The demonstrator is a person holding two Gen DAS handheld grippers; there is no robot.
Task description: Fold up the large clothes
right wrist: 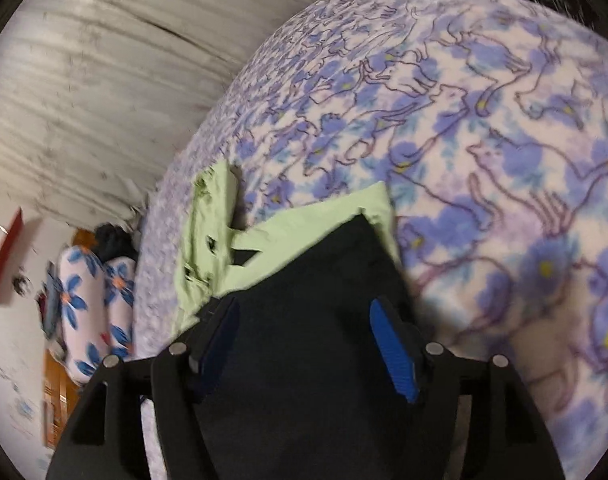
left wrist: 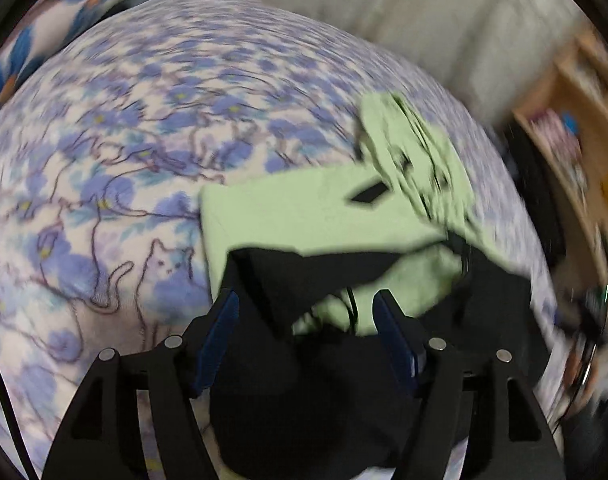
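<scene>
Both grippers are showing matte black angular frames. The left gripper (left wrist: 306,312) is wearing dark navy ribbed pads (left wrist: 220,336) and round silver bolts behind them; the right gripper (right wrist: 304,320) is showing brighter blue pads (right wrist: 392,352).

Pretty clearly someone's bedroom at home: a bed (right wrist: 484,128) under a fleecy cat-and-flower blanket, flowery pillows (right wrist: 92,312) at one end, and a wooden shelf (left wrist: 576,112) of stuff beside it.

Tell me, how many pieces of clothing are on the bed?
2. A black garment lies nearest, between both grippers' open fingers, and a light green garment lies partly under it, farther along the blanket. More could be hidden beneath.
</scene>
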